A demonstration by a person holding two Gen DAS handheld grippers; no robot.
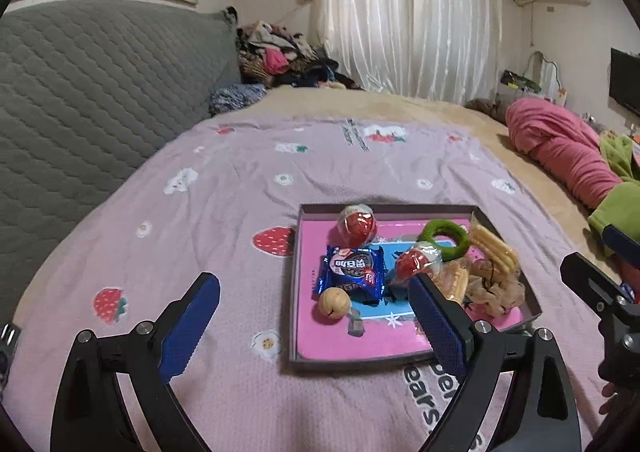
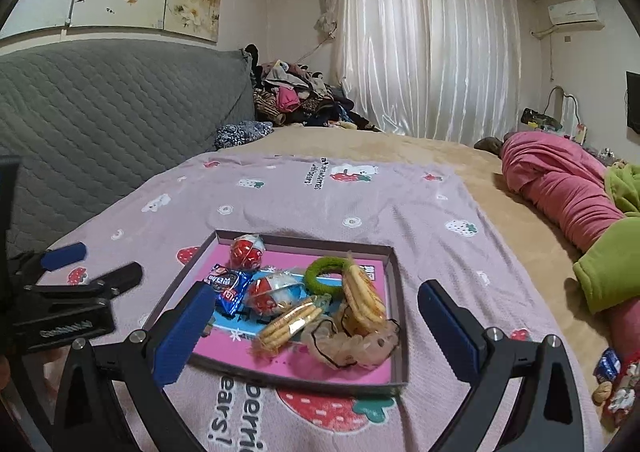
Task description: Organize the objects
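Observation:
A shallow box lid with a pink floor (image 1: 344, 344) (image 2: 394, 264) lies on the pink strawberry bedspread. In it lie two red wrapped sweets (image 1: 357, 221) (image 2: 246, 250), a blue biscuit packet (image 1: 352, 268) (image 2: 230, 286), a green ring (image 1: 446, 236) (image 2: 326, 272), packs of yellow biscuits (image 1: 494, 248) (image 2: 288, 322), a beige scrunchie (image 1: 496, 290) (image 2: 352, 346) and a small tan ball (image 1: 334, 302). My left gripper (image 1: 316, 328) hangs open above the lid's near left corner. My right gripper (image 2: 316, 336) is open above the lid's near edge. Neither holds anything.
A grey quilted headboard (image 1: 80, 92) runs along the left. Pink and green bedding (image 2: 568, 192) is bundled at the right. Clothes (image 1: 280, 56) are piled at the far end by white curtains. A few small snacks (image 2: 612, 380) lie at the right edge of the bed.

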